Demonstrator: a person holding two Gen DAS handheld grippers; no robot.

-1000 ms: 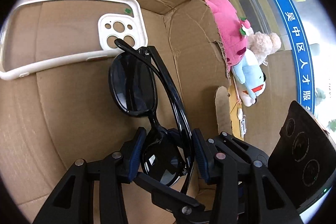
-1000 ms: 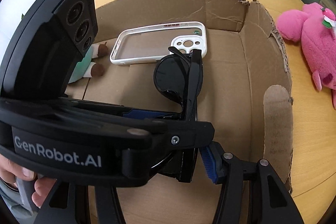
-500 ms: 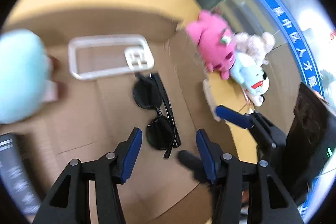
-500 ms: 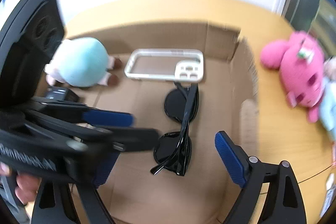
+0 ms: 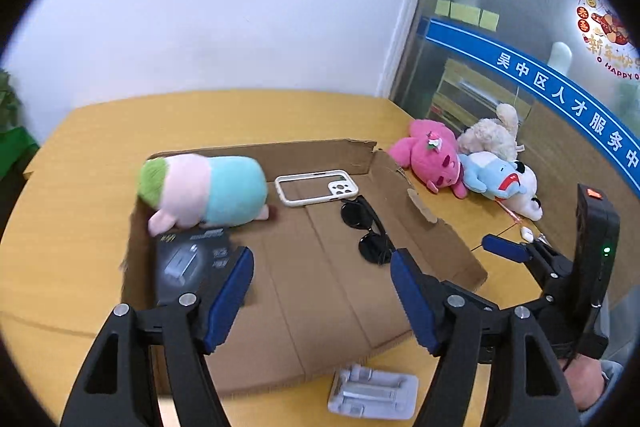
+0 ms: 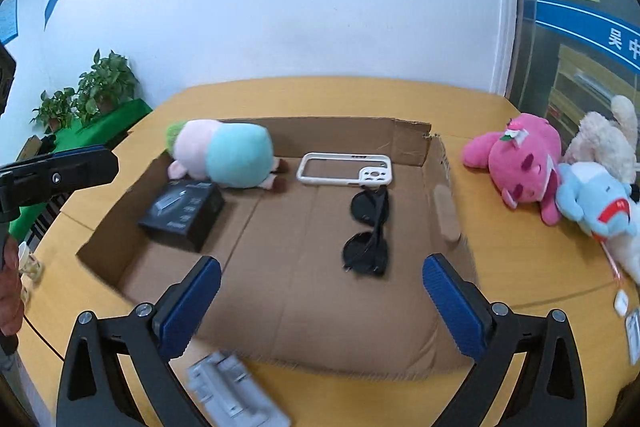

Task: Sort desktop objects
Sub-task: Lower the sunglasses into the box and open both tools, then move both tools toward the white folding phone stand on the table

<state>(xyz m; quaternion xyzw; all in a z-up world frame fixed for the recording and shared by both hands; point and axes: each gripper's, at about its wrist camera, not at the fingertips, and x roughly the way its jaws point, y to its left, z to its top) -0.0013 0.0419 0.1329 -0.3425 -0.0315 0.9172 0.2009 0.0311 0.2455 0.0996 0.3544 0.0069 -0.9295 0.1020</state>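
Note:
A shallow cardboard box lies on the yellow table. In it are black sunglasses, a white phone case, a pastel plush and a black carton. My left gripper is open and empty above the box's near side. My right gripper is open and empty above the box's front edge; it also shows in the left wrist view. The left gripper's finger shows at the right wrist view's left edge.
A grey plastic holder lies on the table in front of the box. Pink, cream and blue-white plush toys lie to the right of the box. Potted plants stand at far left.
My left gripper let go of the sunglasses, which now lie in the box. Both grippers pulled up and back out of the box, jaws wide open.

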